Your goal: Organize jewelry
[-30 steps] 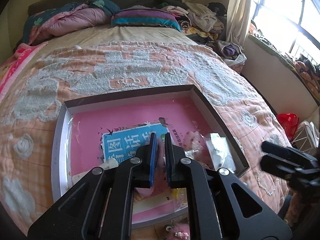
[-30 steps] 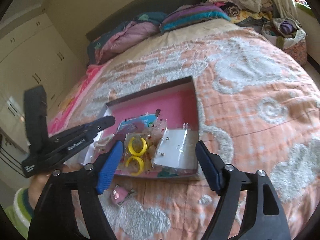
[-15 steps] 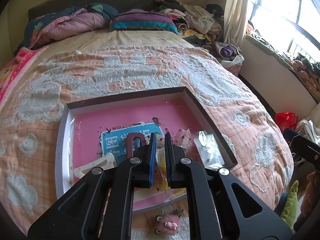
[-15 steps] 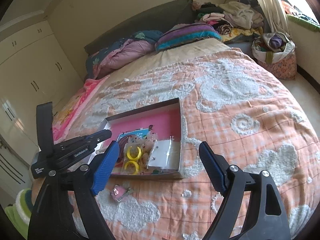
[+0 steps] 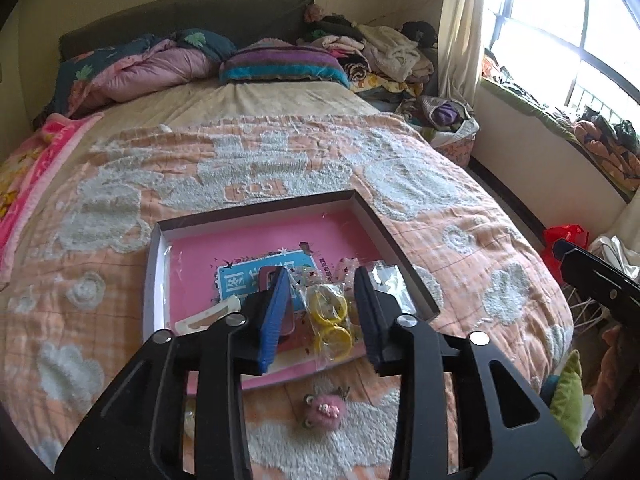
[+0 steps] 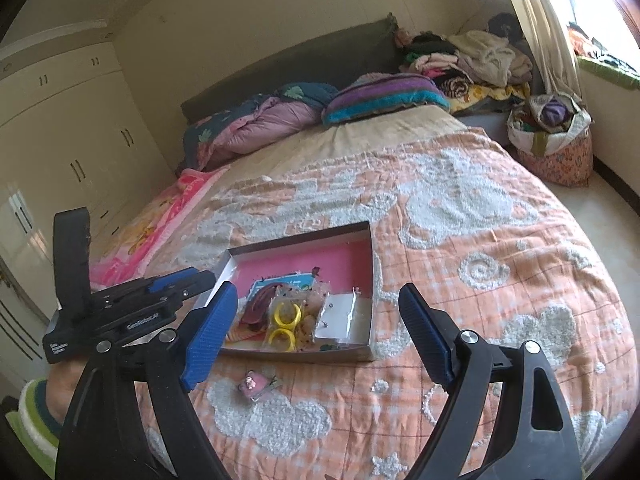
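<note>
In your left wrist view, your left gripper (image 5: 322, 312) hangs with fingers apart above the pink-lined box (image 5: 256, 216), yellow rings (image 5: 328, 320) between them. In your right wrist view, your right gripper (image 6: 316, 336) gapes wide, box ahead, pink charm (image 6: 254, 384) just below on the bed (image 6: 480, 248).

The bed (image 6: 460, 248) has an orange-and-white tufted blanket. A shallow box (image 6: 370, 264) with a pink bottom sits on it near the middle. A small pink fuzzy clip (image 6: 256, 384) lies on the blanket at the box's 7 o'clock, just outside it. Pillows and a folded quilt (image 6: 256, 124) sit at 12 o'clock.
</note>
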The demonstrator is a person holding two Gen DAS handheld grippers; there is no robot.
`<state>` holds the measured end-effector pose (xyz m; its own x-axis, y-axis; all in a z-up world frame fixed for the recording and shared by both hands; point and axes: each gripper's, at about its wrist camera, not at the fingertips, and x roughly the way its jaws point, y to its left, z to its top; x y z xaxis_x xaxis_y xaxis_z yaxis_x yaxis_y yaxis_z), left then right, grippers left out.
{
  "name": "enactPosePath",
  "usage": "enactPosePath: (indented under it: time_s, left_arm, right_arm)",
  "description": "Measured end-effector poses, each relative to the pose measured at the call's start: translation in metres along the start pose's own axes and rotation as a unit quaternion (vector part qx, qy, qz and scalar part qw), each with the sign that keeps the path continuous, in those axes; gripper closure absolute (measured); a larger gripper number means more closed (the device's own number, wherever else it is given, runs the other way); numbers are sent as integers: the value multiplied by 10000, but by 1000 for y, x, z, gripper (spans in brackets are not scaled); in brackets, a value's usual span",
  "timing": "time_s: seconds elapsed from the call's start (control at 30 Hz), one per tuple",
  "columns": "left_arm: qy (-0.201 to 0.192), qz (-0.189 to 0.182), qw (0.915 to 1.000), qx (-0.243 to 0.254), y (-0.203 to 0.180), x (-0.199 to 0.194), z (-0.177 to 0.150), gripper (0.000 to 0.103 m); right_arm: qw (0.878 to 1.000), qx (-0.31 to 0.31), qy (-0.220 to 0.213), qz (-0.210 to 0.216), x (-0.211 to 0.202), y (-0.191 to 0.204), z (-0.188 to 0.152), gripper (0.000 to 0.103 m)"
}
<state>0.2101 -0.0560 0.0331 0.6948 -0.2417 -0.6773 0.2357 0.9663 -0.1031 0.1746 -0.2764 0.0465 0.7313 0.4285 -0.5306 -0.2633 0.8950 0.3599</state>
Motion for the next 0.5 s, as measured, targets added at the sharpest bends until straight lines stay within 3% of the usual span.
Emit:
enactPosePath:
  time_s: [0.07,0.23,0.37,0.5]
  left_arm:
    - [-36,12,10000,16,-2,-9,-1,70]
    - [-147,60,9999,63,-3,-31,-7,50]
    - [-279,118,9995,44,-2,-48,-11,45]
    - [-417,215,9989,29,1,-64,-16,30]
  right_arm:
    - [9999,-31,-106,-8,-8,3,0,6]
    - [9995,-124,-306,16,-26,11,0,6]
    - [9989,-209,-420,44,-38,18,1,6]
    - [9985,-271,-472,109,-46,25,-1,6]
